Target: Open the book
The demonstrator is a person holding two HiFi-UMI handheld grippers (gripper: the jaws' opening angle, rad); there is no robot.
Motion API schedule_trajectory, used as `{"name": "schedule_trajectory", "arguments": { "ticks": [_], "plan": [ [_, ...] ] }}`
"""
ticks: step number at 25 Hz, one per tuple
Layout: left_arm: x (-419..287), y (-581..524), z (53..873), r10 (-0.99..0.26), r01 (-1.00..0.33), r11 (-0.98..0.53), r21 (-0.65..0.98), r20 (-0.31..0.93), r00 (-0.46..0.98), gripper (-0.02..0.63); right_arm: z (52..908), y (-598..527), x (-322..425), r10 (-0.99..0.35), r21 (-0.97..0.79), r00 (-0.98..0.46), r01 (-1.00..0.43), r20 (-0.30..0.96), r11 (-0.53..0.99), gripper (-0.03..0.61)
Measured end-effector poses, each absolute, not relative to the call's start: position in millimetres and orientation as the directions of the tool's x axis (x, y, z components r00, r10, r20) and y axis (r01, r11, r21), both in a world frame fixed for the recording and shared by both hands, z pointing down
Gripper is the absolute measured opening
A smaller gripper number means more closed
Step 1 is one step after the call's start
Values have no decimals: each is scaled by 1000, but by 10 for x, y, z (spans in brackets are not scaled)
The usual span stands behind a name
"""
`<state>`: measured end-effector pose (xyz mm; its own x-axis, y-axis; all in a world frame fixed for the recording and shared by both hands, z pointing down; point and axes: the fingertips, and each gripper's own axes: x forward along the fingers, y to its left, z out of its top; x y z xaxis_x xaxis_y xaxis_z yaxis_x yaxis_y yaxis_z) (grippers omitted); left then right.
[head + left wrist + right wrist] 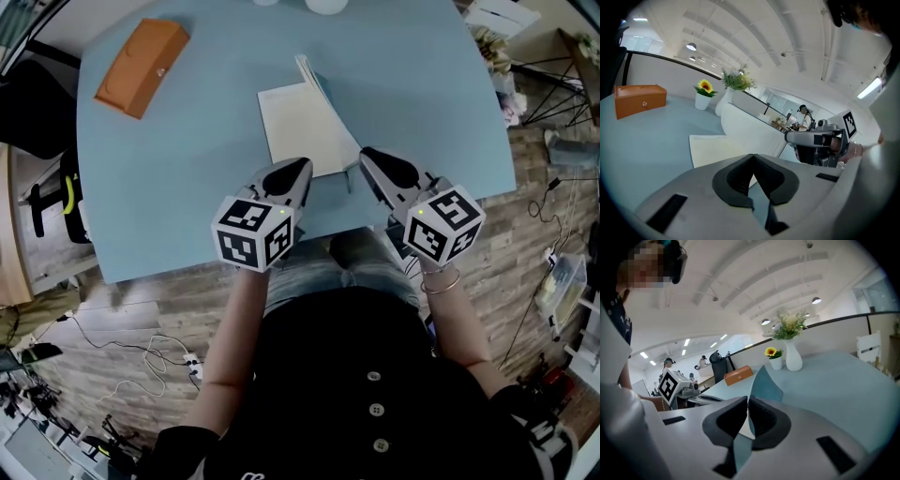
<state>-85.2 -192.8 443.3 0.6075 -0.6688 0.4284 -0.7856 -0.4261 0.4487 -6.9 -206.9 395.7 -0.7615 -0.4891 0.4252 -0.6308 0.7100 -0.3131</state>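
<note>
Head view first: the blue tabletop (187,187) is mostly bare. An orange box (142,66) sits off at the far left corner, well apart from the book (305,131), which lies mid-table just in front of both tongs. Two white things at the far edge are cut off by the frame. The gripper views show them better: a small sunflower pot (774,357) right beside a white vase (792,355) of flowers. Nothing stands between the tongs and the book.

The right tongs (366,155) are at the book's near right corner. In the right gripper view their pads are pinched almost together on the book's thin blue cover (766,380), which stands up tilted off the pages. The left tongs (302,167) are at the book's near edge, tips closed against each other (753,157). I can't see anything caught between them, just the white page lying flat ahead.

Around the tabletop there's wood floor with loose cables (159,352) and clutter along the right side. A person (804,117) is far off in the background of the left gripper view.

Hard to make out:
- The marker cubes and gripper bodies cover the book's near edge in the head view.
- The lifted part shows as a few thin fanned edges there, so I can't tell if it's only the cover or some leaves too.
- The holder's torso fills the bottom of that frame.
</note>
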Motion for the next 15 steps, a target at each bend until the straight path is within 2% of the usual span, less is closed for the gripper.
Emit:
{"name": "schedule_trajectory", "arguments": {
  "ticks": [15],
  "plan": [
    [-351,-2096,4425,-646,-776,-449,443,439,625,12,4128,-2254,639,-550,-403,-720,-694,424,597,18]
  ]
}}
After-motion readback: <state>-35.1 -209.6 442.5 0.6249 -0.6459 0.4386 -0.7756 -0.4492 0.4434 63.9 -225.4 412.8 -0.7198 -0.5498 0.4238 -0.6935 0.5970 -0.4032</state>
